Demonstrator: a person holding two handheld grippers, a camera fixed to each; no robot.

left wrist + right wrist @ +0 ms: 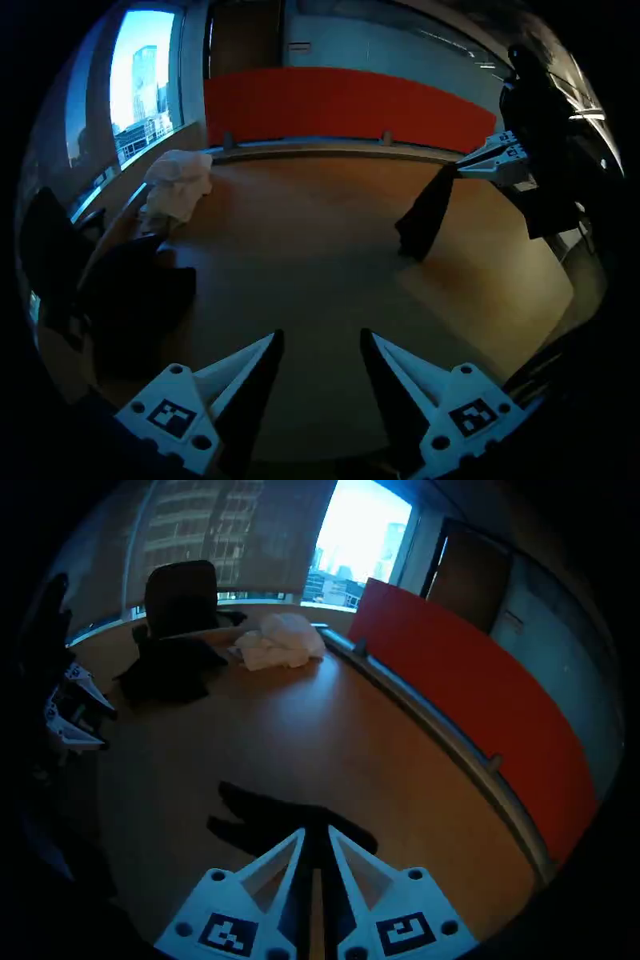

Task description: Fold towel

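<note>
We see the left gripper with its fingers spread apart above a wooden table. The right gripper pinches a dark towel, which hangs from its fingers down onto the tabletop. A crumpled white cloth lies near the far edge.

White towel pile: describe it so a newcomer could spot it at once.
Follow the wooden table along the red partition to the end by the bright window. The white towel pile lies crumpled there. It alone is pale; the heap beside it and the towel in the right gripper are dark.
</note>
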